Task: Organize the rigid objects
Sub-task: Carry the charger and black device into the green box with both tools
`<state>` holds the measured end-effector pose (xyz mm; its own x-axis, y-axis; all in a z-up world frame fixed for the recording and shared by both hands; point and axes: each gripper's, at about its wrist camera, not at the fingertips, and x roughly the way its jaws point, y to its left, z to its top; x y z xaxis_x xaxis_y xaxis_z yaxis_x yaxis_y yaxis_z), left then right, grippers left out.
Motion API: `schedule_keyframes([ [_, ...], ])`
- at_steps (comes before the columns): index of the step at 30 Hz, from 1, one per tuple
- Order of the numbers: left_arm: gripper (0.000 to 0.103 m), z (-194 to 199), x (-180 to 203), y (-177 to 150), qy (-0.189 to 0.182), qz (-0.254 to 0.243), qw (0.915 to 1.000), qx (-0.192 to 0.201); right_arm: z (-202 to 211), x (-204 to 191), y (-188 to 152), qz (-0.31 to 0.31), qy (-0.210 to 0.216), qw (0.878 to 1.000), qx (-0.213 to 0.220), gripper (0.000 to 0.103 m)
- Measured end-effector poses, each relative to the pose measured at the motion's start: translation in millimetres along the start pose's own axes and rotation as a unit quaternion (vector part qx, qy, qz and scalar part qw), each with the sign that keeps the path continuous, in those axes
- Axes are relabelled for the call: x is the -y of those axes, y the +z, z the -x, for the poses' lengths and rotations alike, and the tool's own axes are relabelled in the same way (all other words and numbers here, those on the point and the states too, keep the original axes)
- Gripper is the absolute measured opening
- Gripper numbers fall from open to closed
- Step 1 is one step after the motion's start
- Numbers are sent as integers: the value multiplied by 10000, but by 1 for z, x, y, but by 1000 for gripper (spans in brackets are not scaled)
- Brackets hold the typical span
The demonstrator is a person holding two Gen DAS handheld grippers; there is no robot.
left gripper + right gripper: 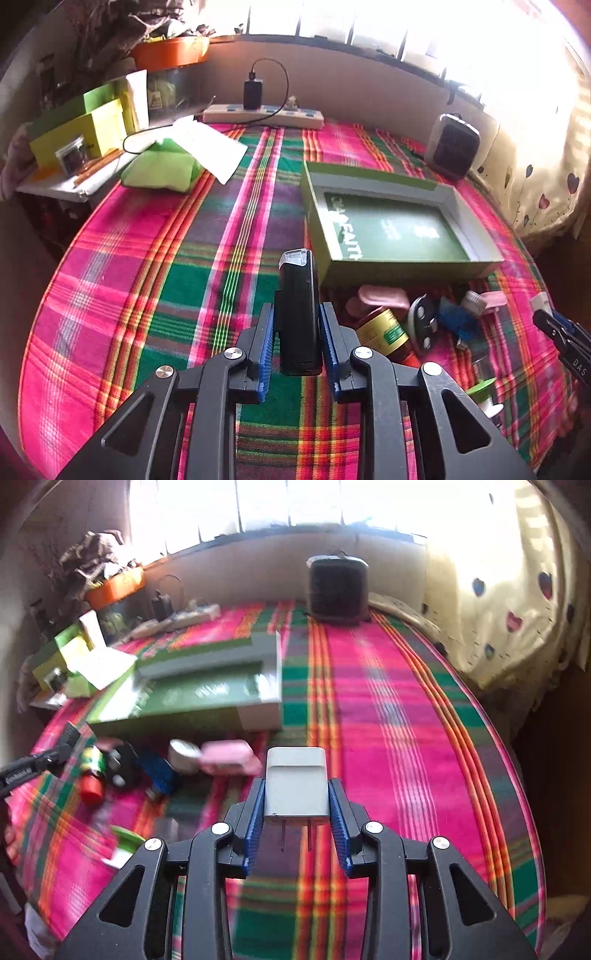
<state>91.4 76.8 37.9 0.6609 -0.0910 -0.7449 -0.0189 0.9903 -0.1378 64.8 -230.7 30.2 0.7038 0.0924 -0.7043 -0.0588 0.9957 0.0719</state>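
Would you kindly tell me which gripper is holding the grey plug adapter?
The right gripper holds the grey plug adapter, prongs toward the camera; the left gripper grips a black device.

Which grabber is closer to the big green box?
Hard to call. The left gripper, holding a black device, sits beside the green box's front corner. The right gripper, holding a grey plug adapter, hangs in front of its other corner.

A pink-and-green plaid woven cloth [147, 258] looks matt; the green cardboard box [391, 236] has a glossy floor; the grey plastic charger [296, 786] is smooth.
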Motion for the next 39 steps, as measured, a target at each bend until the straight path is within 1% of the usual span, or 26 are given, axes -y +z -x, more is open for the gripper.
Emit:
schedule_keyframes([
  [2, 23, 4, 3, 8, -74, -29, 9999, 62, 1, -4, 14, 90, 185, 9998, 70, 34],
  [3, 23, 5, 4, 12, -112, -34, 9999, 94, 1, -6, 20, 153, 214, 9996, 108, 34],
  [5, 23, 6, 8, 22, -274, -30, 9996, 118, -2, -12, 35, 294, 311, 9989, 196, 34],
  [7, 23, 2, 12, 32, -407, -24, 9991, 95, -7, -16, 48, 340, 452, 9982, 191, 34],
  [10, 23, -8, 20, 44, -443, -91, 9990, 17, -21, -21, 63, 400, 633, 9972, 80, 34],
  [11, 23, -14, 24, 48, -525, -142, 9985, -28, -27, -22, 67, 430, 685, 9967, 16, 34],
  [16, 23, -40, 36, 58, -514, -227, 9981, -236, -57, -30, 84, 607, 932, 9936, -217, 34],
  [18, 23, -48, 41, 62, -638, -255, 9972, -283, -68, -33, 89, 663, 950, 9928, -302, 34],
  [21, 23, -61, 48, 69, -610, -307, 9972, -320, -84, -38, 97, 733, 966, 9918, -415, 34],
  [23, 23, -73, 50, 74, -537, -301, 9971, -450, -94, -43, 101, 807, 968, 9909, -470, 34],
  [30, 23, -95, 56, 83, -514, -380, 9966, -519, -122, -47, 109, 860, 952, 9893, -697, 34],
  [32, 23, -102, 55, 86, -503, -312, 9966, -579, -129, -48, 112, 838, 947, 9894, -715, 34],
  [39, 23, -116, 57, 92, -410, -345, 9967, -616, -148, -48, 121, 884, 850, 9894, -779, 34],
])
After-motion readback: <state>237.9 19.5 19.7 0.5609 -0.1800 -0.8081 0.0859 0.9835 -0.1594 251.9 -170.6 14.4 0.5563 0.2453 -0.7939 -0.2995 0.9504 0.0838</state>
